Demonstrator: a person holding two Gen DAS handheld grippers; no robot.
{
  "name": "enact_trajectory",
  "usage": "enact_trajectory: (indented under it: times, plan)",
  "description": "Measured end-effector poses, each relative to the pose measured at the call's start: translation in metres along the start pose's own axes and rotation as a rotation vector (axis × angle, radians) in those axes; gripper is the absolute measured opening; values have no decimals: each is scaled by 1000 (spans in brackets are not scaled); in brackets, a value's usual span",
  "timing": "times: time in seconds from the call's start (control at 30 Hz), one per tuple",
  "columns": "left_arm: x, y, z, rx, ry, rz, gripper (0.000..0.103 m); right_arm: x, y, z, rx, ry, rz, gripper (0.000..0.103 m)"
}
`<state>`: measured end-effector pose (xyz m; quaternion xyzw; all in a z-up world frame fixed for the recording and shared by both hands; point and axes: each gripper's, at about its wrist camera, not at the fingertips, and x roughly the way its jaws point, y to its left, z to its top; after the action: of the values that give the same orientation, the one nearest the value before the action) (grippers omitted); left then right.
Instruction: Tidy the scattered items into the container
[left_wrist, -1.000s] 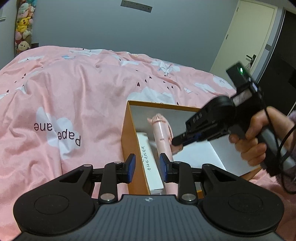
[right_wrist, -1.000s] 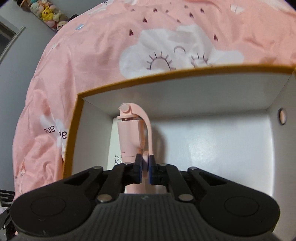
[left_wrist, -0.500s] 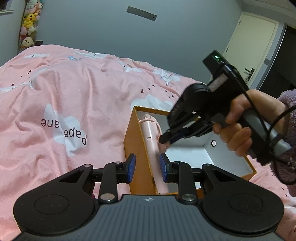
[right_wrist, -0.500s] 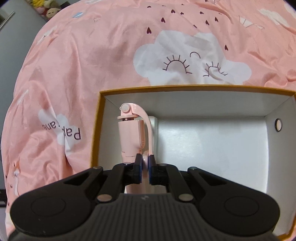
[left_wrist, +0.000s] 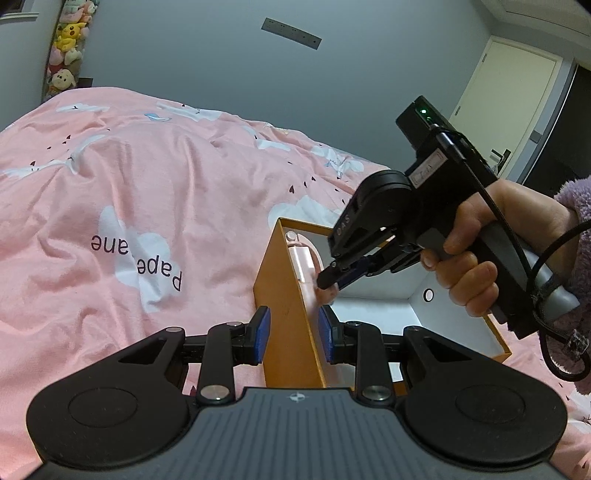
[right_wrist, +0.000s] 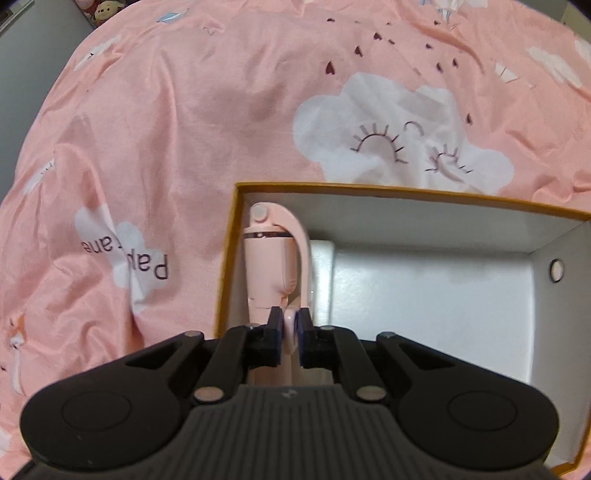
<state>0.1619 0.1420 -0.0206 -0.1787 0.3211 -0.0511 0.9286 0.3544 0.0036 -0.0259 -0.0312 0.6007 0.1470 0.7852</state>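
An orange cardboard box (left_wrist: 284, 306) with a white inside (right_wrist: 424, 295) sits on the pink bed. A pink handheld fan (right_wrist: 271, 266) lies inside along the box's left wall; it also shows in the left wrist view (left_wrist: 306, 258). My right gripper (right_wrist: 289, 328) is shut on the pink fan's lower part, just above the box floor; it also shows in the left wrist view (left_wrist: 330, 278). My left gripper (left_wrist: 294, 334) is open and straddles the box's left wall near its front corner, holding nothing. A white carton (right_wrist: 322, 280) lies beside the fan, mostly hidden.
A pink duvet (left_wrist: 147, 206) with white clouds and lettering covers the bed around the box. Plush toys (left_wrist: 66, 48) hang at the far left wall. A door (left_wrist: 513, 107) stands at the right. The person's hand (left_wrist: 476, 258) holds the right gripper over the box.
The right gripper has drawn back and up a little, still gripping the fan. The left gripper has tilted up and moved left, so the box's left wall now sits between its fingers.
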Motion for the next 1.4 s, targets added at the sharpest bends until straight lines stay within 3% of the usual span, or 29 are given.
enact_trajectory:
  times: [0.23,0.53,0.7,0.77,1.07,1.13,1.2,1.4]
  plan:
    - [3,-4,-1,13,8,-5,32,1,3,-4,34,-2,-30,10]
    - [0,4,0,-6,-1,4,32,8,26,-1,21,29,3,14]
    - [0,4,-1,-5,-1,4,32,9,14,-2,16,35,34,16]
    - [1,3,-1,-3,2,3,32,7,9,-6,-18,43,43,22]
    - [8,-7,-6,22,36,-4,32,36,-19,-38,-2,155,140,31]
    - [10,-7,-7,22,42,-2,32,39,-23,-40,29,152,181,28]
    - [11,-7,-7,20,45,1,32,40,-24,-41,54,145,213,18]
    - [11,-9,-6,22,46,4,32,43,-24,-42,124,111,251,16]
